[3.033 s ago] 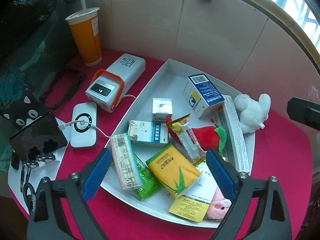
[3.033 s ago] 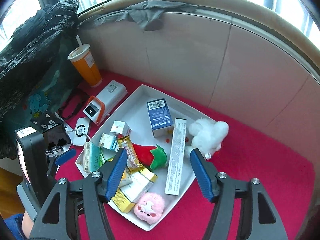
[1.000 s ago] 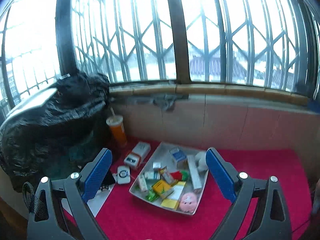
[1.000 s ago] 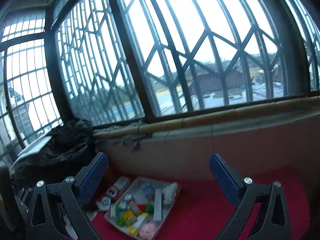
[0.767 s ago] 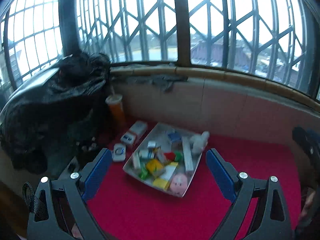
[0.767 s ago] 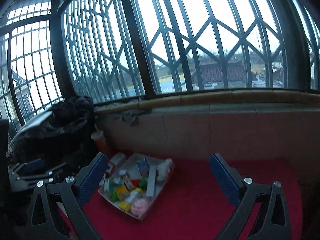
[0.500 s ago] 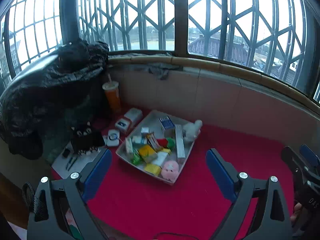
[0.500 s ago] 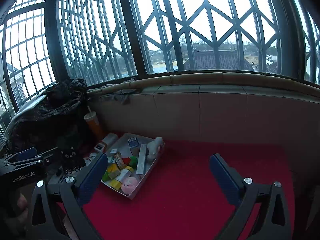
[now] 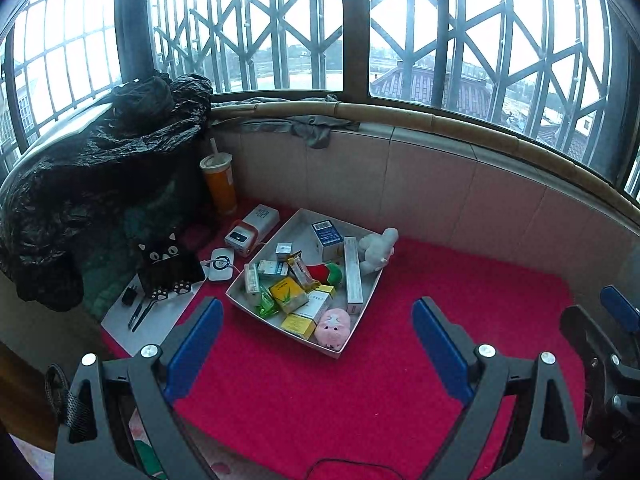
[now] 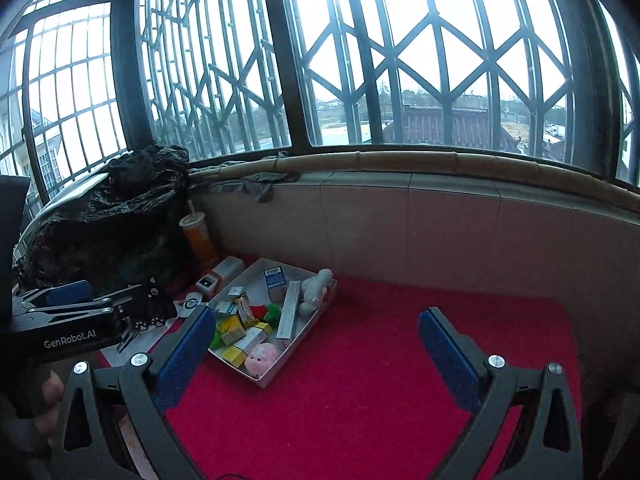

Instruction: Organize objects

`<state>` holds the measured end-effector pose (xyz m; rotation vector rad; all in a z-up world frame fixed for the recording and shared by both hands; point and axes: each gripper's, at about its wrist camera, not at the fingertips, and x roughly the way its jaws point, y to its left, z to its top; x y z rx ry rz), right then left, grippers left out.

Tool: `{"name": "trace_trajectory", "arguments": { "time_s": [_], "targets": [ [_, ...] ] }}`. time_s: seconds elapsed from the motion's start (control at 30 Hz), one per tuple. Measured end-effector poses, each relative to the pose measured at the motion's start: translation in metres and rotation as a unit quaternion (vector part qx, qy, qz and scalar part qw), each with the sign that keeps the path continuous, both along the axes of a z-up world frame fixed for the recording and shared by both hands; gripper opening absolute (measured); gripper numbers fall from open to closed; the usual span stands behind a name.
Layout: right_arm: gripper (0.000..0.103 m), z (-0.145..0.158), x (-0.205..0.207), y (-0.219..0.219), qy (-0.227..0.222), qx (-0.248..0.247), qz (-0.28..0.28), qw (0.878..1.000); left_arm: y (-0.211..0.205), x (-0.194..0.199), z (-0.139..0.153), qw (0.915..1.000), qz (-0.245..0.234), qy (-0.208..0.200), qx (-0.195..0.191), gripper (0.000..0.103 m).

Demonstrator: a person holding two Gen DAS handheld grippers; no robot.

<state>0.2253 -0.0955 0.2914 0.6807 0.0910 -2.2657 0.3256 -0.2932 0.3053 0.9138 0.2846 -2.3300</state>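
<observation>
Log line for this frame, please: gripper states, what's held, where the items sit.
left gripper: open, empty | right gripper: open, empty | both away from white tray | tray: boxes, pink plush | surface: red cloth

Fuzzy red cloth (image 9: 360, 380); crinkled black plastic (image 9: 100, 152)

White tray (image 9: 362, 312) on red cloth, filled with boxes, packets; pink plush (image 9: 333, 322) at its near corner.

We hold our left gripper (image 9: 316, 344) up with its blue-padded fingers (image 9: 194, 344) spread wide and nothing between them. Our right gripper (image 10: 316, 354) is likewise held up, jaws wide apart and empty, both well apart.
</observation>
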Motion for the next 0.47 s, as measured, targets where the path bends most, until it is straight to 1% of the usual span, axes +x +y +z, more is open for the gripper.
{"name": "trace_trajectory", "arguments": {
  "time_s": [0.47],
  "targets": [
    [0.103,-0.0038,-0.006,-0.0039,-0.013,0.005,0.001,1.0,-0.0018,-0.0037,-0.0028,1.0,-0.006,-0.004,0.0,0.095]
  ]
}}
